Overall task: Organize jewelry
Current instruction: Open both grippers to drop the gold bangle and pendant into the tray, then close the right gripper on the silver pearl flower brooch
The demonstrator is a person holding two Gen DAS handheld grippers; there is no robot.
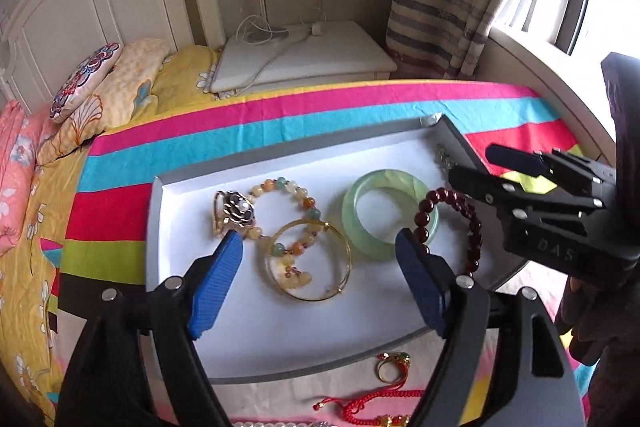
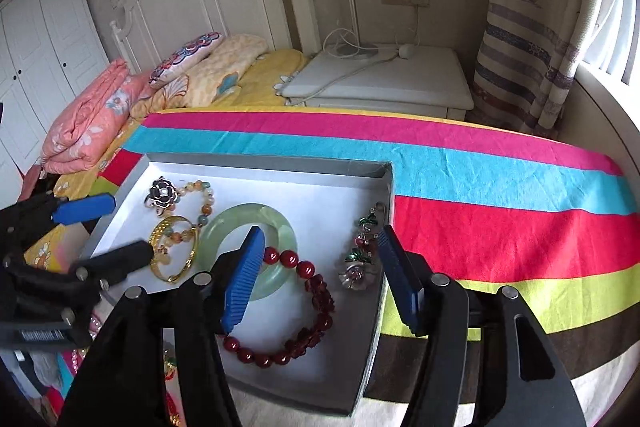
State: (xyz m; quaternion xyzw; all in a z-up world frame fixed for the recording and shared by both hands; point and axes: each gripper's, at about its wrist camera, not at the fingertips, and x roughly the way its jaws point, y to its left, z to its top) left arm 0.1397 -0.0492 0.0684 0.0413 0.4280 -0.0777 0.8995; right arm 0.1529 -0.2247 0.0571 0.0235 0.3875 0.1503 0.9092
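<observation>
A shallow white tray (image 1: 176, 251) lay on the striped blanket (image 2: 500, 163) of the bed, and most of the jewelry was already inside it. Toward its left end sat a dark flower brooch (image 1: 236, 213) touching a multicolored bead bracelet (image 1: 298, 201), whose lower loop lay across a thin gold bangle (image 1: 310, 261). Beside these rested a pale green jade bangle (image 1: 390, 213), and a dark red bead bracelet (image 2: 298, 311) lay partly over the jade's near edge. Near the tray's right wall lay a silver charm piece with green and red details (image 2: 362, 247). The left tongs (image 1: 320, 259) hovered above the gold bangle with their blue pads well apart and nothing between them. The right tongs (image 2: 320, 251) were likewise spread wide and empty, poised over the red bracelet; whether they had just let it go could not be told. The sorting looked well advanced but unfinished: outside the tray, on the blanket at its near edge, a gold ring with a green stone (image 1: 394, 367) and a red braided cord bracelet (image 1: 372, 405) still waited, with a strand of pale beads (image 1: 272, 423) barely visible at the bottom edge of the left view. Those pieces probably remained to be moved in.
</observation>
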